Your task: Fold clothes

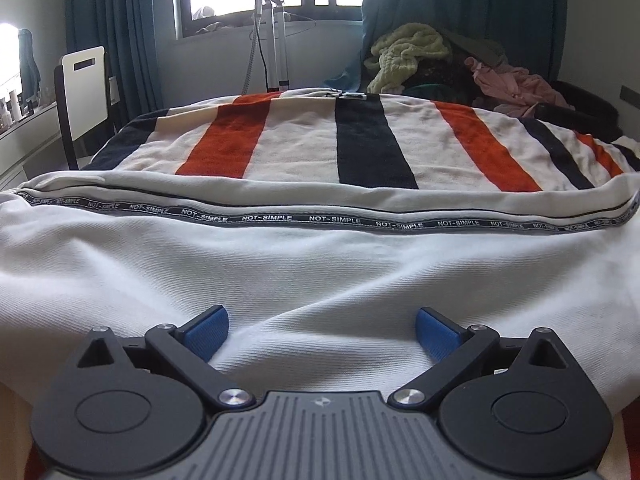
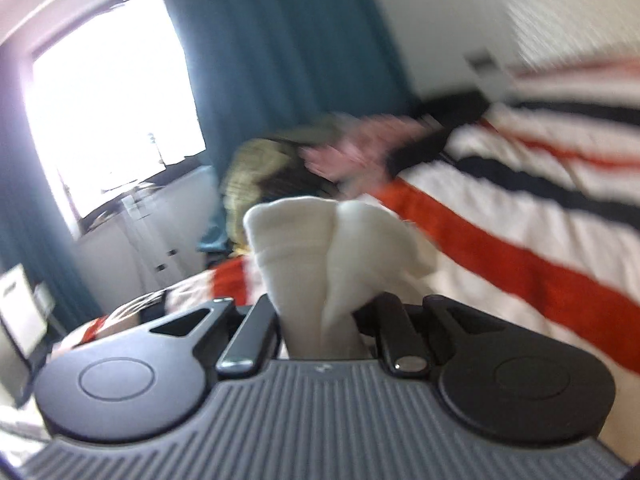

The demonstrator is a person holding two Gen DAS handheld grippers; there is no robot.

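At the left edge of the bed, a white chair (image 1: 86, 92) is seen beside the teal curtain (image 1: 112, 32), and a garment steamer stand (image 1: 274, 40) is set before the window. The bed is covered by a striped blanket (image 1: 360, 140), over whose near edge a white garment (image 1: 320, 264) with a lettered trim band (image 1: 332, 220) is spread flat, probably so that it can be folded. The left gripper (image 1: 322, 332) is held low over this cloth with its blue pads (image 1: 208, 332) wide apart and nothing clamped, seemingly poised to pin or pinch the near hem. Toward the far right corner, a heap of unfolded clothes (image 1: 460, 68) is piled. In the blurred right wrist view, the right gripper (image 2: 324, 320) is clamped together on a bunched fold of white fabric (image 2: 320, 240), apparently lifted so the fold can be carried across.
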